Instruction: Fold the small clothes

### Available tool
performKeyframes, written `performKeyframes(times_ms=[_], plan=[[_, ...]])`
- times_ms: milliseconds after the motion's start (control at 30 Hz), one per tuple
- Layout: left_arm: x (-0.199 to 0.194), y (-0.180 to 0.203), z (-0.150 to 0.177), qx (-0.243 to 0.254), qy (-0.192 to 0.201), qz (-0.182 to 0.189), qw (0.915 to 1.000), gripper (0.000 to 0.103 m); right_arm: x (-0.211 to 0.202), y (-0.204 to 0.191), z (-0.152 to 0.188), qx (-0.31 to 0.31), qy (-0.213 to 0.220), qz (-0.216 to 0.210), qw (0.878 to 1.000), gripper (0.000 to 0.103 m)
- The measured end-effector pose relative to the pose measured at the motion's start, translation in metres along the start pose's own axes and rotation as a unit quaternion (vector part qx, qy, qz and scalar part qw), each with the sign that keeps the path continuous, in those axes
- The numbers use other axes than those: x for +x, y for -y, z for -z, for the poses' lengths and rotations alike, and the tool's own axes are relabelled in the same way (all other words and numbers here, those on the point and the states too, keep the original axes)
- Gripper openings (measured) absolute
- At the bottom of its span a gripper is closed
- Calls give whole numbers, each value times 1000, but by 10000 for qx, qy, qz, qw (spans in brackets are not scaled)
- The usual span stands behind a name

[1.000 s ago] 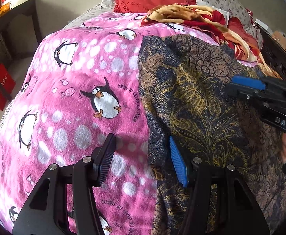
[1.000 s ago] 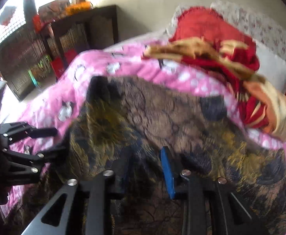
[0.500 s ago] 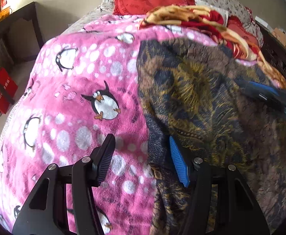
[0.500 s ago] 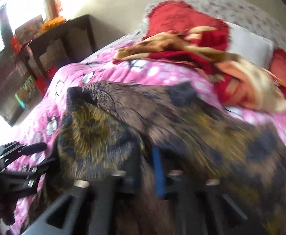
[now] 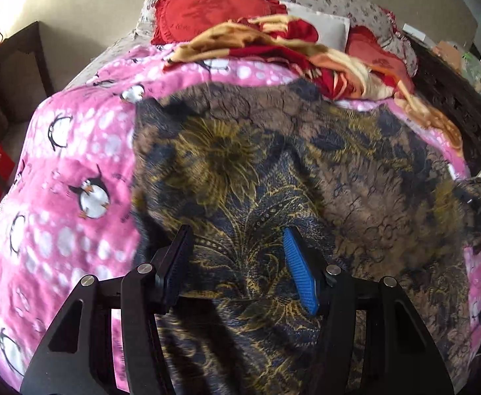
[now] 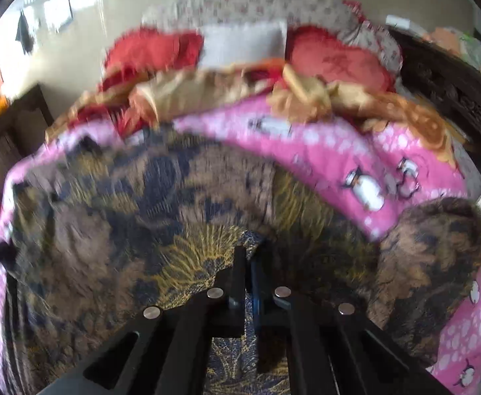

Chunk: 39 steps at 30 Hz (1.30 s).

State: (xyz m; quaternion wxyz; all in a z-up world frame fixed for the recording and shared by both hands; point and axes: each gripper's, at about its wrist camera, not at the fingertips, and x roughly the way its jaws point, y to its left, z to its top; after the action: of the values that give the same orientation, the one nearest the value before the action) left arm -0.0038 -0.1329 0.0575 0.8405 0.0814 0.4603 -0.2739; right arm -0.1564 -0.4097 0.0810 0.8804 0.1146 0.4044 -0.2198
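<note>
Batik garment [image 5: 273, 164] spread on penguin blanket [image 5: 69, 151]; left gripper [image 5: 237, 260], jaws wide, now over the cloth rather than its edge; right gripper [image 6: 247, 263] pinches a fold, newly clamped

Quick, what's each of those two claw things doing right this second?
Left gripper: jaws open, holding nothing, over the patterned cloth.
Right gripper: jaws closed, pinching the patterned cloth.

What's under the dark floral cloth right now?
The dark floral cloth lies on the pink penguin blanket, which shows along its left, far and right edges. Whatever sits beneath its middle is covered. The right gripper pinches its near edge.
</note>
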Motion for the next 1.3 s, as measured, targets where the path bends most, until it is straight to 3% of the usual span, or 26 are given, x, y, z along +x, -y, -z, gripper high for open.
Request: performKeyframes(times_ms=[200,233,267,333,567,767,933,1033,1200,1300], plan=[[13,10,2,0,-47,-225,9997,57,22,-7,-3,-300,-65,400,9987,5],[11,10,2,-2,-18,-215,9998,57,14,-3,0,-279,-42,362,9989,16],[10,11,3,11,5,-209,9998,57,1,0,1,-201,11,340,9992,36],[8,15,3,75,20,-229,9997,57,-18,-2,4,-50,182,239,9995,53],[2,22,3,173,85,-222,9996,57,-39,-38,24,-392,144,-356,9985,50],[6,22,6,174,-44,-191,9997,57,13,-34,41,-151,-485,-19,9987,51],[21,17,14,171,-325,-211,9991,57,2,-28,48,12,-386,-286,9988,51],[19,17,17,210,-319,-203,9991,57,-26,-8,50,345,-186,-387,9985,51],[10,17,15,167,-231,-98,9995,57,-80,58,54,1184,505,-181,9915,66],[6,18,14,155,-213,-62,9996,57,-86,101,43,1615,585,226,9849,67]])
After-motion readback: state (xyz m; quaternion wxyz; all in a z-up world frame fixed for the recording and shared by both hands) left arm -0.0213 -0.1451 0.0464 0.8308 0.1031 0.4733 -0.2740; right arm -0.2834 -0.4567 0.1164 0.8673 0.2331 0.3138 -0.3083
